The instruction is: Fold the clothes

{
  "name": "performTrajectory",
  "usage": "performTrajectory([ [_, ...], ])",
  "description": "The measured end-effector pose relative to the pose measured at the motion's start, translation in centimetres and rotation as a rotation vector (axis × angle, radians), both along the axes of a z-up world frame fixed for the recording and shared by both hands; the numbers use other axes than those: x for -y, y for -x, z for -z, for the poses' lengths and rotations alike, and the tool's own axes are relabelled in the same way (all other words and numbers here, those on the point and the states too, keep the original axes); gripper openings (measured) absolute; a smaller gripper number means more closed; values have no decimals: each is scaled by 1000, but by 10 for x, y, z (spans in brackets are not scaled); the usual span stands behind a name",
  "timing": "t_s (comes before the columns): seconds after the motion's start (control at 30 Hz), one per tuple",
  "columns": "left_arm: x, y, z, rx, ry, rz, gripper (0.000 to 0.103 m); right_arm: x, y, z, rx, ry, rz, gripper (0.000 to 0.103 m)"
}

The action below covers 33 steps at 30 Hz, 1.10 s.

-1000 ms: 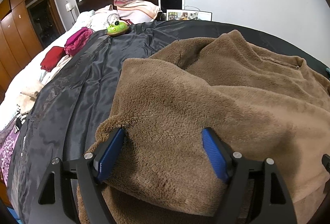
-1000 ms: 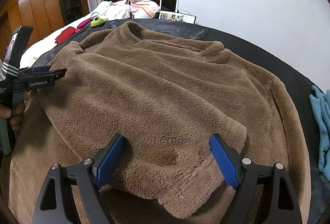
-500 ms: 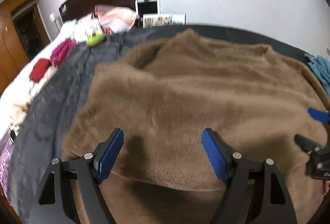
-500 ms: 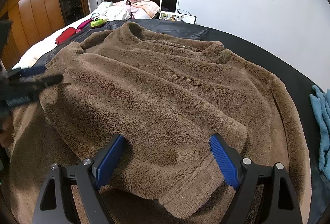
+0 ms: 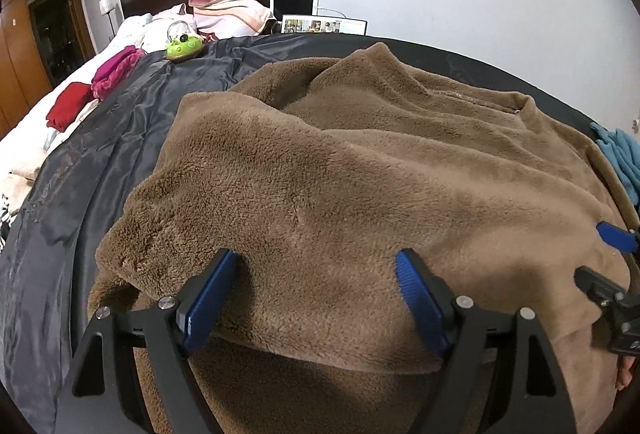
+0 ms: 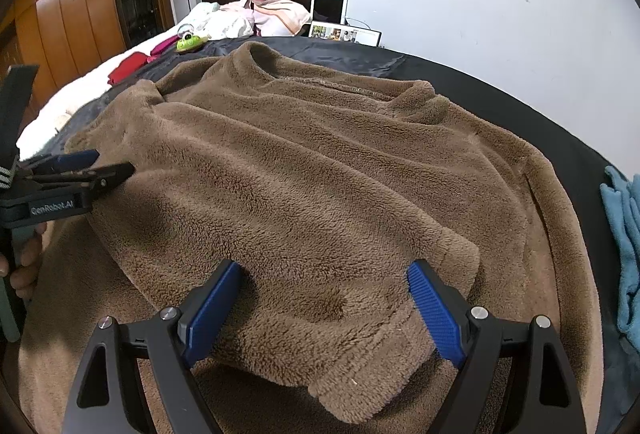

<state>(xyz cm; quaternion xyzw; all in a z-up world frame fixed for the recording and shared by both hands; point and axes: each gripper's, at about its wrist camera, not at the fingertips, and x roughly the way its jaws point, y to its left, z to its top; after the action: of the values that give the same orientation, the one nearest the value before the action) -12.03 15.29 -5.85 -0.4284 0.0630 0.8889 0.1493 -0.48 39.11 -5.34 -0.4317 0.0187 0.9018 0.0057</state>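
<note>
A brown fleece sweater [image 5: 360, 170] lies spread on a black sheet [image 5: 120, 138], its lower part folded up over the body. It also shows in the right wrist view [image 6: 320, 170], collar at the far side. My left gripper [image 5: 316, 286] is open over the folded near edge, with fleece between its blue pads. It also shows in the right wrist view [image 6: 80, 170] at the sweater's left side. My right gripper [image 6: 324, 298] is open over the folded hem, its pads on either side of the fleece. Its tips show at the right of the left wrist view [image 5: 604, 258].
Red [image 5: 68, 106] and pink [image 5: 116, 70] folded clothes lie on the bed's left side. A green toy [image 5: 184, 48] and pillows [image 5: 228, 14] sit near the headboard. A blue cloth [image 6: 624, 246] lies at the sweater's right. A tablet [image 5: 294, 2] stands by the wall.
My left gripper swung to the right and then settled, so more of the sweater and my right gripper's tips now show. My right gripper stayed where it was.
</note>
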Motion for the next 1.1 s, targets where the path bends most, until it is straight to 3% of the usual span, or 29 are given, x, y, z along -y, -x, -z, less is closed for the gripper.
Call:
performTrajectory([
  [0.07,1,0,0,4,-8,1,84,-6,-18,-14,-11,31,10,88],
  [0.23,2,0,1,9,-19,3,85,-37,-109,-47,-75,-43,135,88],
  [0.4,0,0,1,7,-9,9,85,-103,-220,-42,-4,-40,449,88],
  [0.57,1,-3,-2,5,-14,24,85,-129,-300,-30,46,-23,631,88],
  [0.77,-3,-19,-21,8,-47,72,85,-111,-335,-2,82,79,608,88],
  [0.9,-13,-41,-41,-34,-39,127,85,-84,-326,5,85,-11,526,87],
  [0.97,-20,-53,-49,-49,-36,163,85,-76,-318,0,94,2,476,64],
  [1.0,-22,-58,-51,-51,-38,181,86,-72,-314,-2,99,9,451,36],
  [1.03,-25,-64,-54,-54,-40,203,86,-69,-311,-4,109,34,431,19],
  [1.1,-31,-77,-57,-54,-51,239,86,-66,-306,-9,107,131,391,14],
])
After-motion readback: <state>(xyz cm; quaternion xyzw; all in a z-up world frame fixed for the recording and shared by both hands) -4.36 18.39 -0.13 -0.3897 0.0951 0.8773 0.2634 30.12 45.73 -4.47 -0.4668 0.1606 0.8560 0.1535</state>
